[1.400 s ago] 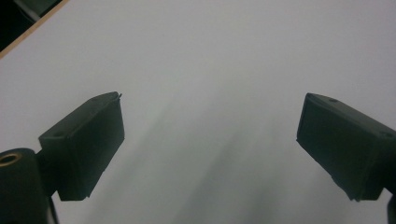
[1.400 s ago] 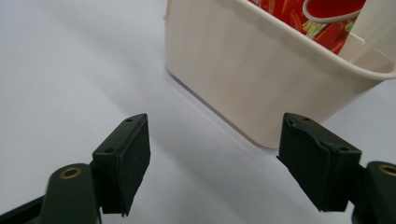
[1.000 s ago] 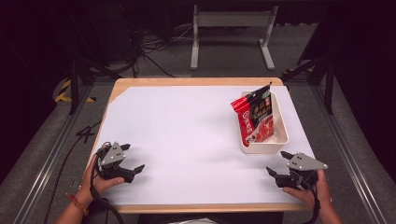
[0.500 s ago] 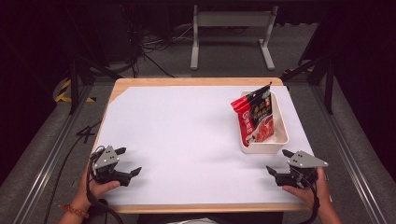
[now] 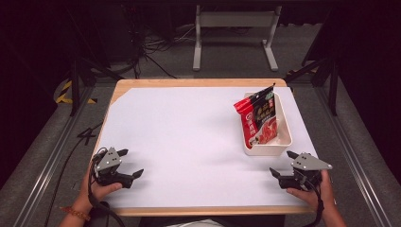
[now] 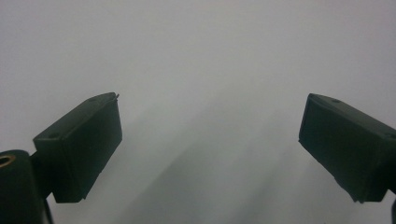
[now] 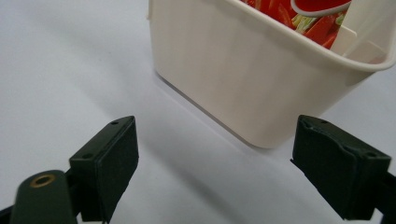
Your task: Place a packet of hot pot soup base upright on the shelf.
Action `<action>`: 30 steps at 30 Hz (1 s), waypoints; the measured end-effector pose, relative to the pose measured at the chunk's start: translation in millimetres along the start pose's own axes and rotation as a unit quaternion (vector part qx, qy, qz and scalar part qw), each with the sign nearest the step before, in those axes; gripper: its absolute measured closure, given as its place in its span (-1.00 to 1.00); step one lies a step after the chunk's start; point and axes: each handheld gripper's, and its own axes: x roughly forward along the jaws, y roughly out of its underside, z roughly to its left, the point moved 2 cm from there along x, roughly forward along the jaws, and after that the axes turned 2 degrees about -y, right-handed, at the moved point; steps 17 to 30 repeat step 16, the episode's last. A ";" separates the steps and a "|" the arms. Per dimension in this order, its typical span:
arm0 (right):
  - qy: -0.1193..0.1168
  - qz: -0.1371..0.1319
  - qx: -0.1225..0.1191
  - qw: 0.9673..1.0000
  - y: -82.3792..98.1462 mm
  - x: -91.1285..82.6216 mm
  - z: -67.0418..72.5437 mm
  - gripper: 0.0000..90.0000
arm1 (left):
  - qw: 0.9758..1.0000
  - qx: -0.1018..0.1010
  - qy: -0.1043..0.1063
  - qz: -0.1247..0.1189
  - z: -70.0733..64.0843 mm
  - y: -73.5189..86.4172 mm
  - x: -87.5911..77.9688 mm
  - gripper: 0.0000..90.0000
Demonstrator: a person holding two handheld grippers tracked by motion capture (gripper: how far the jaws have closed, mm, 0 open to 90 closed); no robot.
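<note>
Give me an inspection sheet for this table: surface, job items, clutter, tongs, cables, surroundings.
Surface: white sheet over a wooden table.
Job's things: cream bin on the right side, red and black food pouch standing tilted in it.
Clutter: nothing seen.
Tongs: left tongs open, holding nothing; right tongs have just been opening, nothing between them, near the bin's front end.
Cables: black cable trails from the left tongs; more on the floor behind.
Surroundings: dark room, grey metal stand behind the table.
</note>
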 end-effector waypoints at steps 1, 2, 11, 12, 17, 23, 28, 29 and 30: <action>0.000 -0.001 0.000 1.000 0.0 -0.1 -0.1 -0.68 | 1.000 0.000 0.002 0.000 0.1 -0.2 0.8 -0.85; 0.001 -0.001 0.001 1.000 0.0 -0.1 -0.2 -0.68 | 1.000 0.000 0.001 0.001 -0.1 -0.3 1.1 -0.85; 0.003 -0.001 -0.002 1.000 0.9 -1.0 -1.1 -0.68 | 1.000 0.000 0.001 0.001 0.3 -1.6 2.8 -0.85; 0.003 -0.001 -0.002 1.000 0.9 -1.0 -1.1 -0.68 | 1.000 0.000 0.001 0.001 0.3 -1.6 2.8 -0.85; 0.004 -0.002 0.001 1.000 1.4 -1.2 -1.8 -0.68 | 1.000 0.002 0.000 0.002 0.5 -2.2 3.3 -0.85; 0.004 -0.002 0.001 1.000 1.4 -1.2 -1.8 -0.68 | 1.000 0.002 0.000 0.002 0.5 -2.2 3.3 -0.85; 0.004 -0.002 0.001 1.000 1.4 -1.2 -1.8 -0.68 | 1.000 0.002 0.000 0.002 0.5 -2.2 3.3 -0.85; 0.004 -0.002 0.001 1.000 1.4 -1.2 -1.8 -0.68 | 1.000 0.002 0.000 0.002 0.5 -2.2 3.3 -0.85; 0.004 -0.002 0.001 1.000 1.4 -1.2 -1.8 -0.68 | 1.000 0.002 0.000 0.002 0.5 -2.2 3.3 -0.85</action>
